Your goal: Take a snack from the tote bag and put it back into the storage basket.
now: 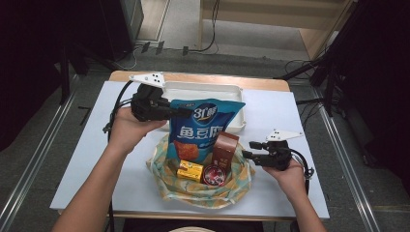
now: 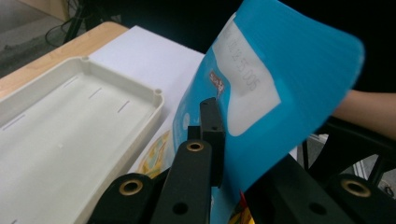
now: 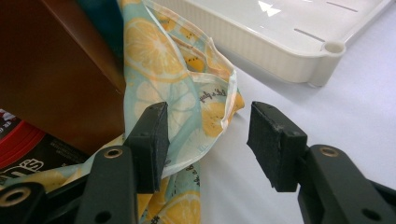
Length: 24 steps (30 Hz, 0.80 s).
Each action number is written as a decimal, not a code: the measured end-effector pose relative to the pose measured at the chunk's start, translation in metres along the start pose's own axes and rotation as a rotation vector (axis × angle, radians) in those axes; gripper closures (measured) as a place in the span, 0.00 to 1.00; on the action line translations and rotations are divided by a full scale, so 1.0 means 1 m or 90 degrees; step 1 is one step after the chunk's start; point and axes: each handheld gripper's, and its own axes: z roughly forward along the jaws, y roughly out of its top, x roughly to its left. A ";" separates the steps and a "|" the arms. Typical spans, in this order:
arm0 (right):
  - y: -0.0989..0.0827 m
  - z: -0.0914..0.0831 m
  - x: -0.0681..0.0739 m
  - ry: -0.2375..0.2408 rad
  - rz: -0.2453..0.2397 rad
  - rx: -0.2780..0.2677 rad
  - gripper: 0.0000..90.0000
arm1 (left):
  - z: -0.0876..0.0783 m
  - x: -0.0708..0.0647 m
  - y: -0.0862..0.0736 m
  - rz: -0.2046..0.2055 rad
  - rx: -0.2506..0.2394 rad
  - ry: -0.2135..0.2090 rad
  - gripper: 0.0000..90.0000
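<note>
With our left gripper (image 1: 186,112) clamped on the left edge of the blue snack bag (image 1: 203,126), standing upright over the lemon-print cloth bag (image 1: 203,191), the white tray (image 1: 227,92) lies just beyond it, while our right gripper (image 1: 246,150) gapes empty at the cloth's right rim.

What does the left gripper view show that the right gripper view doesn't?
Left gripper view: left gripper shut on the blue snack bag.

Right gripper view: right gripper open, the lemon-print cloth bag edge between its jaws, the brown box beside.

Both: the white tray on the white tabletop.
</note>
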 end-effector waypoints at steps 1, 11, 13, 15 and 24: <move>0.000 0.000 0.000 0.000 0.000 0.001 0.55 | -0.001 0.000 0.002 0.003 -0.001 0.000 1.00; -0.001 0.001 0.000 0.001 0.001 0.003 0.55 | -0.022 -0.007 0.034 0.011 -0.028 0.021 1.00; -0.001 0.001 0.000 -0.001 0.000 0.005 0.55 | -0.029 -0.008 0.041 0.012 -0.031 0.032 1.00; -0.001 0.001 0.000 0.000 0.000 0.008 0.55 | -0.035 -0.007 0.048 0.013 -0.035 0.036 1.00; -0.001 0.001 0.000 -0.001 0.000 0.008 0.55 | -0.053 0.013 0.069 0.006 -0.032 0.088 1.00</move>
